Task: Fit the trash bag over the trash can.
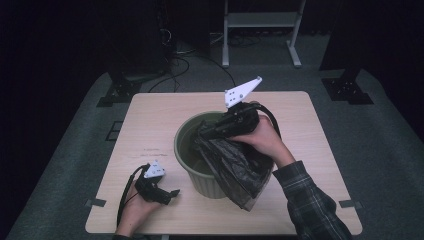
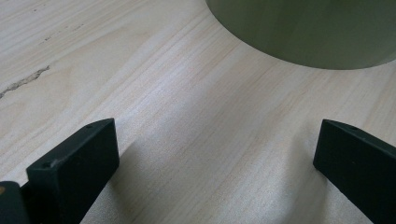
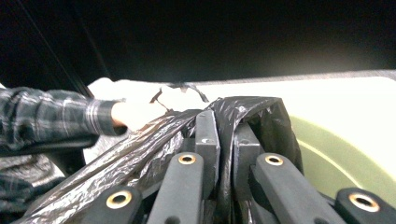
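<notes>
Right gripper (image 1: pixel 207 131) pinches a fold of the black bag (image 1: pixel 240 167) between its nearly closed jaws, above the rim of the green bin (image 1: pixel 187 150) at the middle of the table (image 1: pixel 150 120); the bag hangs down the bin's near side. Left gripper (image 1: pixel 172 194) rests on the table just beside the bin, jaws spread wide around nothing.

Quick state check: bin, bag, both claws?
Green bin: upright on the table, bag not yet fitted.
Black bag: crumpled, draped over the bin's near rim, part hanging outside.
Right claw: shut on the bag, over the bin.
Left claw: open, holding nothing, resting on the table beside the bin.
</notes>
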A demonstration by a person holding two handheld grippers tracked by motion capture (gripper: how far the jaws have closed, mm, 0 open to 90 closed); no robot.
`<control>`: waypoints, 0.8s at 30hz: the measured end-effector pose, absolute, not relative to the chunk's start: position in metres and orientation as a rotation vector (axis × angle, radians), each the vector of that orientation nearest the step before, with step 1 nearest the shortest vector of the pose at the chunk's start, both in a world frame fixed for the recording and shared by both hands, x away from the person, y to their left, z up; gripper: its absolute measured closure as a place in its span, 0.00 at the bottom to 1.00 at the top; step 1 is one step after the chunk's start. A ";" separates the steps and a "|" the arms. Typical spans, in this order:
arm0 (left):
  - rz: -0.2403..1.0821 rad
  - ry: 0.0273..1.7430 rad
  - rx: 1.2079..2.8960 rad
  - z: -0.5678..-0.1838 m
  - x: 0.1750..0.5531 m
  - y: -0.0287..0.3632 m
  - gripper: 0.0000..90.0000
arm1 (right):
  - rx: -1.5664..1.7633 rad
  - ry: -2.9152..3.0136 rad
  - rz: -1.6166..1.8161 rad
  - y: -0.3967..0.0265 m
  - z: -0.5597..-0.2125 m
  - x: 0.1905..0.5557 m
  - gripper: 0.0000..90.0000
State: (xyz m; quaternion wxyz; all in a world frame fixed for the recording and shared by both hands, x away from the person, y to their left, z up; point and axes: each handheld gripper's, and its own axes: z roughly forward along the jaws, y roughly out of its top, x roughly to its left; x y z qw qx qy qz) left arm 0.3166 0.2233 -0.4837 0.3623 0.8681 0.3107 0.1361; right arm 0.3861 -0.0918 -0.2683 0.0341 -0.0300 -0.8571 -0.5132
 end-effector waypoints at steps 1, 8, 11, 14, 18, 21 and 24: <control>0.350 0.800 2.236 -0.484 0.317 0.223 0.00 | -0.100 -2.649 -1.570 -0.095 -0.269 0.385 0.94; 0.350 0.800 2.236 -0.484 0.317 0.223 0.00 | -0.142 -2.722 -1.518 -0.115 -0.273 0.381 0.92; 0.350 0.800 2.236 -0.484 0.317 0.223 0.00 | -0.152 -2.738 -1.514 -0.123 -0.277 0.379 0.92; 0.352 0.803 2.235 -0.484 0.317 0.223 0.00 | -0.178 -2.734 -1.513 -0.131 -0.283 0.380 0.92; 0.354 0.814 2.230 -0.483 0.316 0.222 0.00 | -0.181 -2.726 -1.527 -0.137 -0.287 0.378 0.94; 0.310 0.811 2.193 -0.480 0.315 0.225 0.00 | -0.184 -2.724 -1.531 -0.139 -0.288 0.377 0.97; 0.329 0.794 2.146 -0.469 0.313 0.229 0.00 | -0.184 -2.723 -1.525 -0.140 -0.288 0.378 0.99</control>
